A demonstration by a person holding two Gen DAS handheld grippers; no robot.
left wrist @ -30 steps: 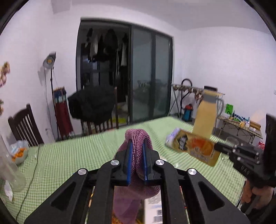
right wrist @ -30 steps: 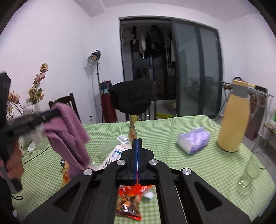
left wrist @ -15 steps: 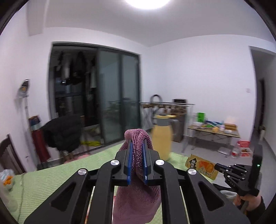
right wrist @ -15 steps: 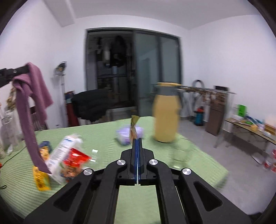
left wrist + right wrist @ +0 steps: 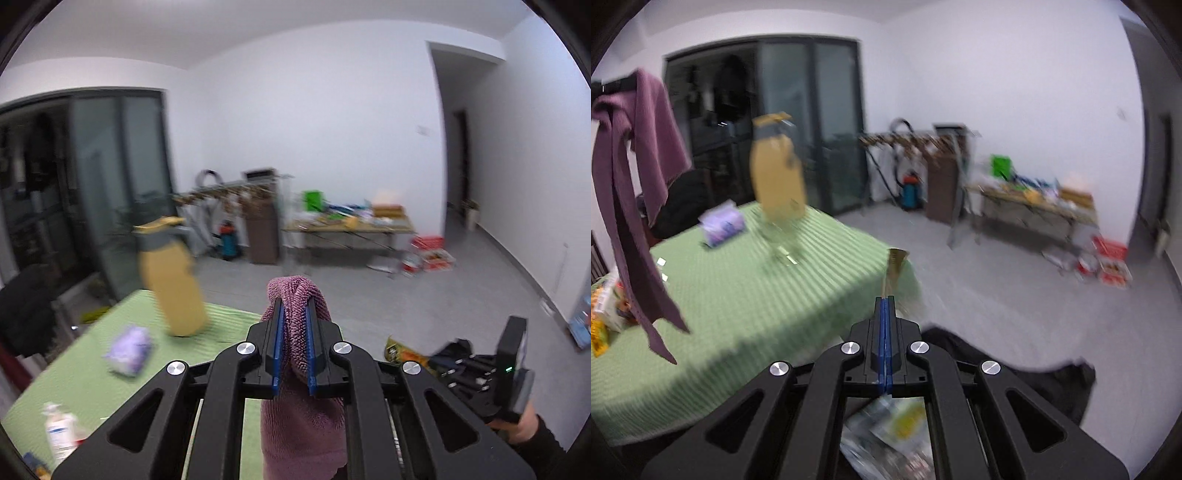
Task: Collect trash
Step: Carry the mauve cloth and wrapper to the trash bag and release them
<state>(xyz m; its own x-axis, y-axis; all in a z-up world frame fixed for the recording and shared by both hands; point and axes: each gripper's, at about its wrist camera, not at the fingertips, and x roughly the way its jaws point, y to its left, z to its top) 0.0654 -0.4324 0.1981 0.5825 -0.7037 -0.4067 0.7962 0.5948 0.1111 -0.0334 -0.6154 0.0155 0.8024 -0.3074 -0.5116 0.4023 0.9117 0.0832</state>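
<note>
My left gripper (image 5: 293,314) is shut on a purple cloth (image 5: 301,417) that hangs down between its fingers; in the right wrist view the cloth (image 5: 635,192) dangles at the left above the table. My right gripper (image 5: 885,302) is shut on a yellow snack wrapper (image 5: 894,264), held off the table's right edge; in the left wrist view the wrapper (image 5: 400,352) shows at the lower right in front of that gripper. A black bag (image 5: 1008,373) lies on the floor below it, with packaging (image 5: 886,432) showing beneath my right gripper.
The green checked table (image 5: 738,295) holds a yellow jug (image 5: 777,177), a purple tissue pack (image 5: 722,223), a clear glass (image 5: 783,236) and snack packets (image 5: 602,306) at its left end. A cluttered side table (image 5: 1034,206) stands by the far wall.
Both grippers have swung right, away from the table toward the open floor. The cloth and the wrapper stay gripped. The black bag has come into the right wrist view.
</note>
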